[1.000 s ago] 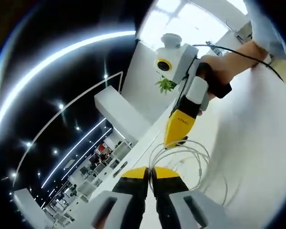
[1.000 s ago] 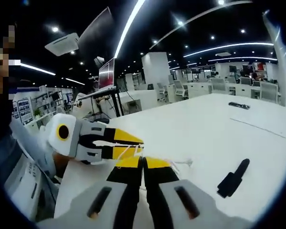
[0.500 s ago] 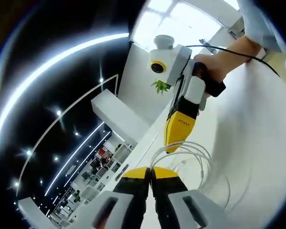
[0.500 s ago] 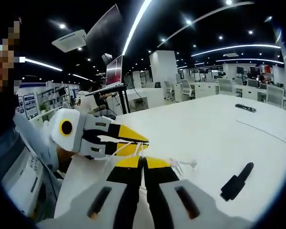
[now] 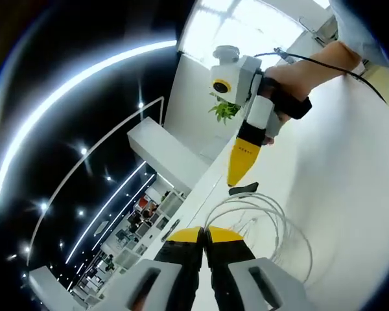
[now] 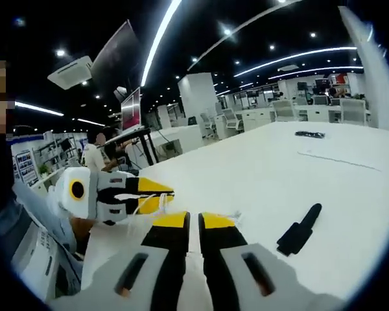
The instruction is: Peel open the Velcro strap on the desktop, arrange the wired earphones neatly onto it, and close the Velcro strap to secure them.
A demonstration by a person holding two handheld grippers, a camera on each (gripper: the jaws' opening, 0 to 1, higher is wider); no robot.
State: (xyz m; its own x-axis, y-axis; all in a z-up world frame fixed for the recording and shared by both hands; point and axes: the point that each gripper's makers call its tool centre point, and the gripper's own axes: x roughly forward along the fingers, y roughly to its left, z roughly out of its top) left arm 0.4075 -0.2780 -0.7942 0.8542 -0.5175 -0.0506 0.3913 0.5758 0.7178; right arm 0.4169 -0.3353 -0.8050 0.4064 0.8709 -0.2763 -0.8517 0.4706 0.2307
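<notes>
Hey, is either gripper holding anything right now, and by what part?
The left gripper pinches the white earphone cable on one strand of its coil. The right gripper looks shut and holds nothing.

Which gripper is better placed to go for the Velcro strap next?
Probably the right gripper: its jaws look shut on nothing and the Velcro strap lies flat just to its right on the white desk. The left gripper is shut on the coiled earphone cable.

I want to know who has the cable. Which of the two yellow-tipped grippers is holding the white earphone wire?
The left gripper, the one beside a hand: the white earphone wire loops from its shut yellow tips. The right gripper hangs clear above the coil, with nothing between its tips.
</notes>
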